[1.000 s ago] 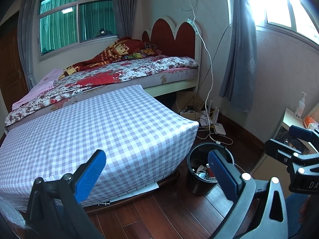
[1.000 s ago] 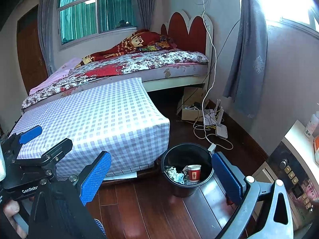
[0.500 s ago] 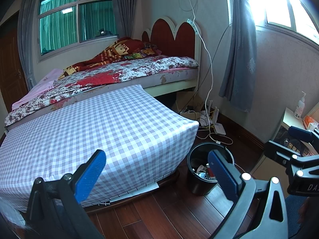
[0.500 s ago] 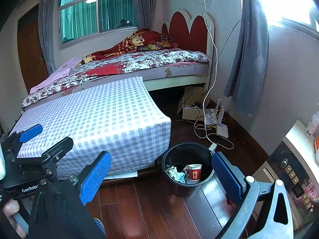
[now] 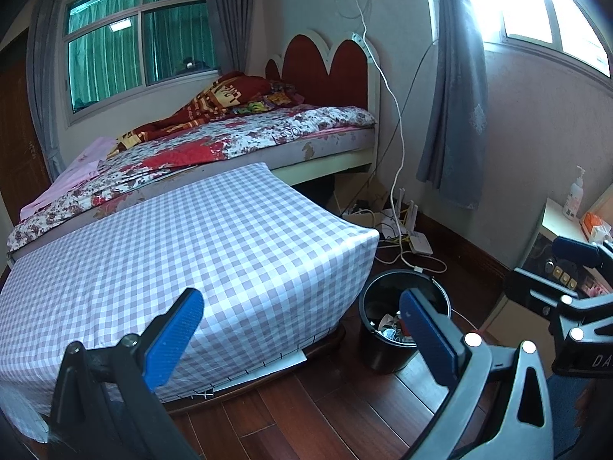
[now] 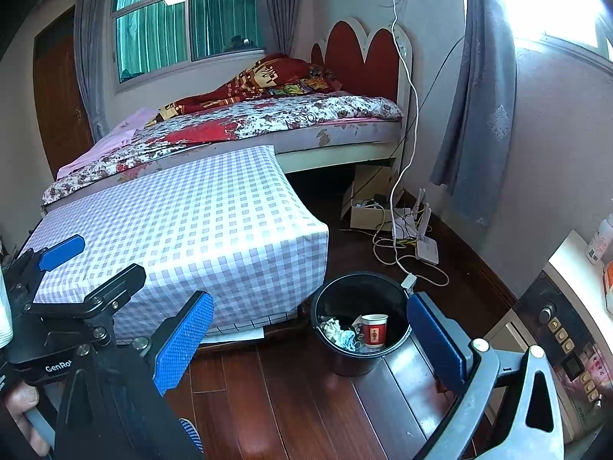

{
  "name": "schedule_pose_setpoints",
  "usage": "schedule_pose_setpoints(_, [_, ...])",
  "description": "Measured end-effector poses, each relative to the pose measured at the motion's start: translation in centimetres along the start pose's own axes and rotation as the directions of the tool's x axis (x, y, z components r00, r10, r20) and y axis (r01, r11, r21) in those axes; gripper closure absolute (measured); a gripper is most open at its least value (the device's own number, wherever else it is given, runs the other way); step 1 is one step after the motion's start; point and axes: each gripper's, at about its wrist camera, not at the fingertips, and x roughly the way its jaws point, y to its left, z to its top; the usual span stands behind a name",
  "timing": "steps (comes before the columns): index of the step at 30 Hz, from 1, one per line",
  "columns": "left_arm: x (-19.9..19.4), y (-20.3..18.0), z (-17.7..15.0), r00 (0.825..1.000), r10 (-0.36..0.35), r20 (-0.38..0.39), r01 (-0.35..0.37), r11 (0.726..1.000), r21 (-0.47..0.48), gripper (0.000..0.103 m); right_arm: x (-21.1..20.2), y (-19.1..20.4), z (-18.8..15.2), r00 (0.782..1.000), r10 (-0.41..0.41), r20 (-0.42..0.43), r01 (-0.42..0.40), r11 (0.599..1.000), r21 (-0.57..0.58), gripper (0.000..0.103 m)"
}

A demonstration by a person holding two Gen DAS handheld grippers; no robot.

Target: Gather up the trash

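left gripper [image 6: 61, 253], lower left of right wrist view: "GenRo", rest cut off | right gripper [image 5: 574, 247], lower right edge of left wrist view: "DA", cut off too | red blanket [image 6: 264, 76], upper middle: big letters, can't read em | red paper cup [image 6: 374, 330] label: too small

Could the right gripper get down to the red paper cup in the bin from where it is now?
Probably yes. The right gripper is open and empty, the black bin has no lid, and the red paper cup sits upright on top of the trash with nothing over it.
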Motion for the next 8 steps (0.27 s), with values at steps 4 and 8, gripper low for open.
schedule_pose_setpoints(4, [0.25, 0.11, -0.13, 1.000, -0.021, -0.005, 0.021, 1.000, 0.015, 0.001, 0.05, -0.09, -0.01, 1.000, -0.001, 0.000, 0.001, 1.000, 0.000, 0.001])
schedule_pose_setpoints(8, [0.29, 0.20, -0.18, 1.000, -0.021, -0.008, 0.021, 1.000, 0.013, 0.001, 0.11, -0.27, 0.02, 1.000, -0.002, -0.001, 0.002, 1.000, 0.003, 0.001])
